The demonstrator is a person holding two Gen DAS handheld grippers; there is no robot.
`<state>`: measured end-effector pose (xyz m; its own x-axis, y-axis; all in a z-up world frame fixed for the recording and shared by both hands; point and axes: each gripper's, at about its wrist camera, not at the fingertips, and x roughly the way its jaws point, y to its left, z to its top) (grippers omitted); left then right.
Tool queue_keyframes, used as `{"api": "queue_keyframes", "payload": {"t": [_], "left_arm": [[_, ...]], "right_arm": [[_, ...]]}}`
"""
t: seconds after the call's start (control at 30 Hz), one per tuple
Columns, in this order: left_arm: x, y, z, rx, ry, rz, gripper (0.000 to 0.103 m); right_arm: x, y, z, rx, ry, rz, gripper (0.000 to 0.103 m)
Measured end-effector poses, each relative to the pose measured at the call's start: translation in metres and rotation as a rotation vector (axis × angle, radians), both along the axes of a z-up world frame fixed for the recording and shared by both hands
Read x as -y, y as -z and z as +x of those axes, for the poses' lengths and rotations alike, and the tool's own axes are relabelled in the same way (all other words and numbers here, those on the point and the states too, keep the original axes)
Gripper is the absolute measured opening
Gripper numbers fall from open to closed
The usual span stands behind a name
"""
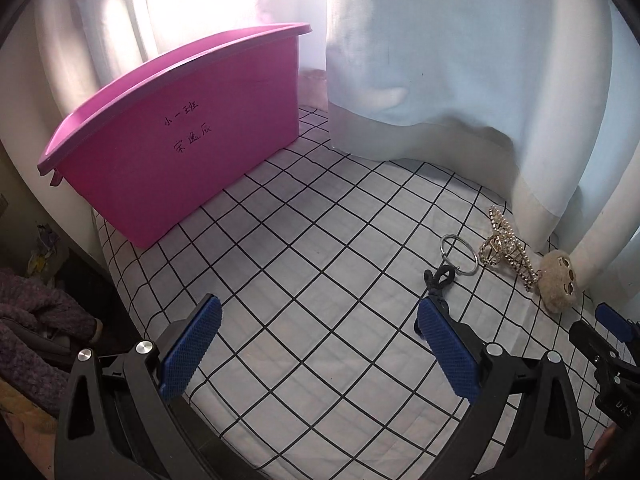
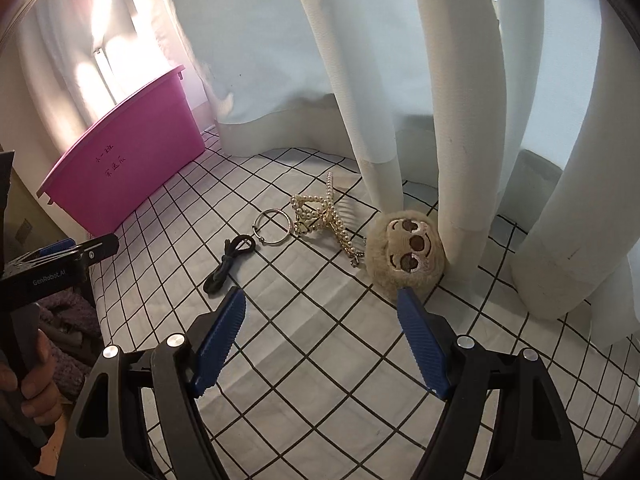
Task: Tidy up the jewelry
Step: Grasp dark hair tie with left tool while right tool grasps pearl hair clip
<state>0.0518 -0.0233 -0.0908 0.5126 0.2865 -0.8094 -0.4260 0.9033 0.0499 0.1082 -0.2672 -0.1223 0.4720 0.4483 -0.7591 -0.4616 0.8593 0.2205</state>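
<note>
Pale curtains (image 2: 456, 128) hang behind the checked sheet (image 1: 320, 280) where my jewelry lies in a row: black hair tie (image 2: 228, 260), metal ring (image 2: 273, 227), pearl hair clip (image 2: 324, 216), plush sloth charm (image 2: 406, 254). Both my left claw (image 1: 320, 344) and right claw (image 2: 322, 336) are spread, holding nothing. My pink bin (image 1: 180, 136) stands left, well apart.

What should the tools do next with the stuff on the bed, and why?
Probably the left tool should reach for the black hair tie, since that is the item lying nearest its fingers. Both it and the right tool are open and hold nothing. The ring, pearl hair clip and fluffy toy still lie on the checked sheet, outside the pink bin.
</note>
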Motion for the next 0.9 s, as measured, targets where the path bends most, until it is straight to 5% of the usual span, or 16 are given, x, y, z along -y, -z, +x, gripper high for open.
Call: {"api": "queue_keyframes", "payload": {"t": [0.27, 0.47, 0.9], "left_arm": [[-0.005, 0.032, 0.018, 0.003, -0.062, -0.058, 0.097], [0.0, 0.046, 0.026, 0.012, -0.052, -0.032, 0.097], [0.012, 0.063, 0.041, -0.003, -0.019, -0.049, 0.097]], "right_arm": [[-0.043, 0.021, 0.038, 0.071, -0.104, -0.01, 0.074], [-0.064, 0.037, 0.063, 0.072, -0.148, -0.053, 0.074], [-0.06, 0.068, 0.084, 0.121, -0.214, -0.28, 0.074]]}}
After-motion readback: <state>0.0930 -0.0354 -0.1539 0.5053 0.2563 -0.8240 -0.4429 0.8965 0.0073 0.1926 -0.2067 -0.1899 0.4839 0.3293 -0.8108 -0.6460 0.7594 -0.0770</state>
